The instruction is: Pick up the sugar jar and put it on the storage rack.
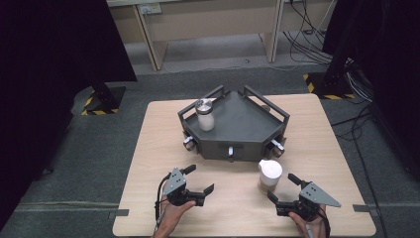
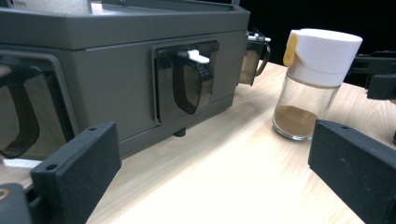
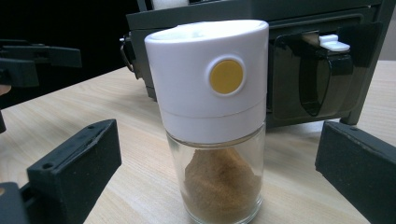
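Spice jar (image 3: 212,126), glass with a white cap and brown powder at its bottom, stood upright on the wooden table (image 1: 163,144) just in front of the grey rack (image 1: 233,124). Right gripper (image 1: 284,190) sat near it, jaws spread wide and empty, the jar between them but untouched. Left gripper (image 1: 200,179) rested well apart, its 2 jaws also wide open, holding nothing.

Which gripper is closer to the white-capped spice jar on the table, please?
The right gripper. It sits open just beside the spice jar, which stands between its jaws in the right gripper view. The left gripper, also open, is farther off across the table.
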Demonstrator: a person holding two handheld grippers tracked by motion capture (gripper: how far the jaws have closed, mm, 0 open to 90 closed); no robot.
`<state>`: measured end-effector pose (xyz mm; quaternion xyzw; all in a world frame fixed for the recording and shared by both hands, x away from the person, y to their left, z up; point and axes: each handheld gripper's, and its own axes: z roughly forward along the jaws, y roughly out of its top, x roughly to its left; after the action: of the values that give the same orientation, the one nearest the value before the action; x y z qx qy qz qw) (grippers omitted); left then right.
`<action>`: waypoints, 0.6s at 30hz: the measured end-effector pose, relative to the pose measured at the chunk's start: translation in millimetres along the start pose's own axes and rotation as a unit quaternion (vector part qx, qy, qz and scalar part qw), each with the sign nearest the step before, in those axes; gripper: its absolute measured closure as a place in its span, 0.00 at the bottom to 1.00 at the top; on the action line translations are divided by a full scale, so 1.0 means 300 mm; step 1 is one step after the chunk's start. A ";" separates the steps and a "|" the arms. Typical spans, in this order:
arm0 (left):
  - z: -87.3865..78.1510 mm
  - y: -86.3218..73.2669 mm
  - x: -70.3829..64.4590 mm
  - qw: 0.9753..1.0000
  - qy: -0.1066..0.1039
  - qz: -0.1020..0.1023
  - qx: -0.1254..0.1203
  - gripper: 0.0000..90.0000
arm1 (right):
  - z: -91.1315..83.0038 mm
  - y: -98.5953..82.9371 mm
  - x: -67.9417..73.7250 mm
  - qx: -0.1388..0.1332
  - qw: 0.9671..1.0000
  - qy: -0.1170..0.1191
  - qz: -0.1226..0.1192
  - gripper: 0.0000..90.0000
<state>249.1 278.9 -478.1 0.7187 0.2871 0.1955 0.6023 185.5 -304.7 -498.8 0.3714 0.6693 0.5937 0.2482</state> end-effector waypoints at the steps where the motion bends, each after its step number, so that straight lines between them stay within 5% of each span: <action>1: -0.001 -0.003 -0.003 1.000 0.001 0.001 0.000 0.02 | 0.000 0.000 0.000 0.000 1.000 0.000 0.000 0.01; 18: -0.017 -0.017 -0.019 1.000 -0.007 0.008 0.000 0.02 | -0.002 0.000 0.001 0.000 1.000 -0.001 0.000 0.01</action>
<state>240.6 279.5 -481.8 0.7226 0.2772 0.1956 0.6023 184.9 -304.8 -498.8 0.3715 0.6694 0.5933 0.2487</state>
